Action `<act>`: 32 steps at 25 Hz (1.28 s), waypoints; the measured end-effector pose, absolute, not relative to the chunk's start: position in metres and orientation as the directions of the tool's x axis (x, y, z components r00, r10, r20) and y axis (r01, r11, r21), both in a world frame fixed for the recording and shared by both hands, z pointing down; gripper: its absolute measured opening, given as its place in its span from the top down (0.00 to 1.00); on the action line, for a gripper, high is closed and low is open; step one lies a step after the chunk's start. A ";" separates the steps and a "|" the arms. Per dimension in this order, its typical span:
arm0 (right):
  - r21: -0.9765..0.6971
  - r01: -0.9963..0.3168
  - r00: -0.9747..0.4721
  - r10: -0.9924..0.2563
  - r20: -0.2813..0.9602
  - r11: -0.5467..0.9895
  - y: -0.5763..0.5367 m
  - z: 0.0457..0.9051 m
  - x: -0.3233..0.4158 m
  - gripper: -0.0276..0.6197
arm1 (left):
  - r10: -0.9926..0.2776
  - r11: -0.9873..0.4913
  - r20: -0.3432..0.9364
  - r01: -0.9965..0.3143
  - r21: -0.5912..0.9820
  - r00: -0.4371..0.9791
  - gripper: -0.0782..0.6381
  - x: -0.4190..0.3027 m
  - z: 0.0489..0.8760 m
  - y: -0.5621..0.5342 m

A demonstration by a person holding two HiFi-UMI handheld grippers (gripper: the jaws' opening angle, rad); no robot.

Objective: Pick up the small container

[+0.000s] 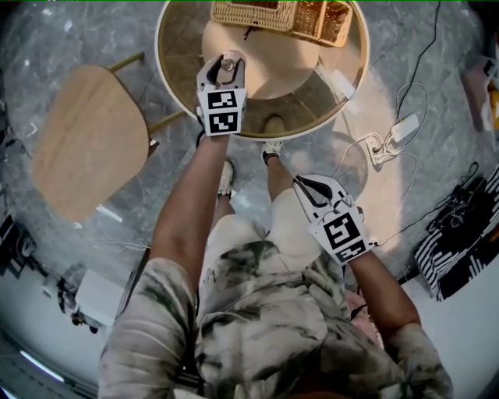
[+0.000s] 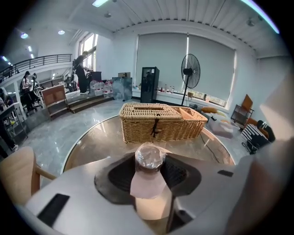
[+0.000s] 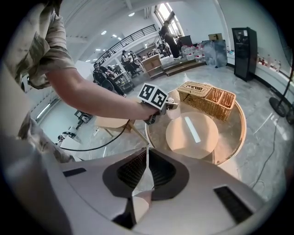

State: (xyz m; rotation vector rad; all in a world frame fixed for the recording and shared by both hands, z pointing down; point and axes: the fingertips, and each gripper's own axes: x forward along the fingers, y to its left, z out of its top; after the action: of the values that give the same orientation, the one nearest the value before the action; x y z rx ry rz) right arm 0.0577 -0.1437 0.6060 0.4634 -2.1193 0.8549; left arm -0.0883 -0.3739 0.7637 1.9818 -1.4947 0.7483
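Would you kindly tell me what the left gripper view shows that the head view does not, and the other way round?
Only the left gripper view: the small container close up, with its crinkled film lid and the jaws against its sides, and a standing fan before shaded windows. Only the head view: the right gripper, jaws together, low by the person's legs, and a white power strip on the floor. Both: the left gripper around the container on the round table, with the wicker basket beyond.
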 end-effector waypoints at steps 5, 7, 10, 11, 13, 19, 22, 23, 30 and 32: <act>-0.422 -0.572 -0.621 -0.036 0.783 0.703 -0.145 0.614 0.060 0.90 | -0.687 -0.239 0.692 -0.968 0.074 0.222 0.65 -0.088 0.766 -0.376; -0.421 -0.572 -0.620 -0.035 0.784 0.703 -0.146 0.617 0.059 0.90 | -0.687 -0.245 0.691 -0.967 0.069 0.223 0.66 -0.088 0.766 -0.376; -0.414 -0.573 -0.621 -0.044 0.783 0.707 -0.147 0.619 0.056 0.90 | -0.684 -0.258 0.693 -0.964 0.059 0.225 0.68 -0.088 0.765 -0.377; -0.412 -0.572 -0.621 -0.046 0.782 0.709 -0.147 0.619 0.055 0.90 | -0.681 -0.263 0.696 -0.963 0.057 0.227 0.68 -0.088 0.765 -0.377; -0.411 -0.571 -0.623 -0.048 0.781 0.711 -0.147 0.618 0.054 0.90 | -0.670 -0.273 0.705 -0.960 0.055 0.231 0.68 -0.088 0.765 -0.376; -0.404 -0.581 -0.622 -0.066 0.780 0.706 -0.150 0.617 0.055 0.90 | -0.667 -0.287 0.702 -0.956 0.067 0.250 0.68 -0.093 0.753 -0.379; -0.398 -0.588 -0.626 -0.084 0.775 0.704 -0.153 0.614 0.052 0.90 | -0.669 -0.300 0.695 -0.951 0.071 0.263 0.68 -0.095 0.742 -0.382; -0.397 -0.590 -0.629 -0.092 0.772 0.703 -0.155 0.613 0.050 0.90 | -0.669 -0.304 0.693 -0.950 0.075 0.268 0.68 -0.096 0.739 -0.383; -0.383 -0.605 -0.634 -0.131 0.762 0.698 -0.161 0.607 0.040 0.90 | -0.672 -0.316 0.676 -0.943 0.105 0.301 0.68 -0.100 0.714 -0.385; -0.380 -0.608 -0.636 -0.141 0.759 0.697 -0.161 0.604 0.037 0.90 | -0.674 -0.324 0.671 -0.940 0.109 0.310 0.68 -0.101 0.707 -0.382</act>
State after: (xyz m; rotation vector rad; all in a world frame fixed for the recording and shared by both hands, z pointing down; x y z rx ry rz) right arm 0.0371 -0.1606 0.6037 0.5698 -2.1758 0.8230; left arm -0.1012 -0.3820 0.7071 2.0932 -1.4268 0.7195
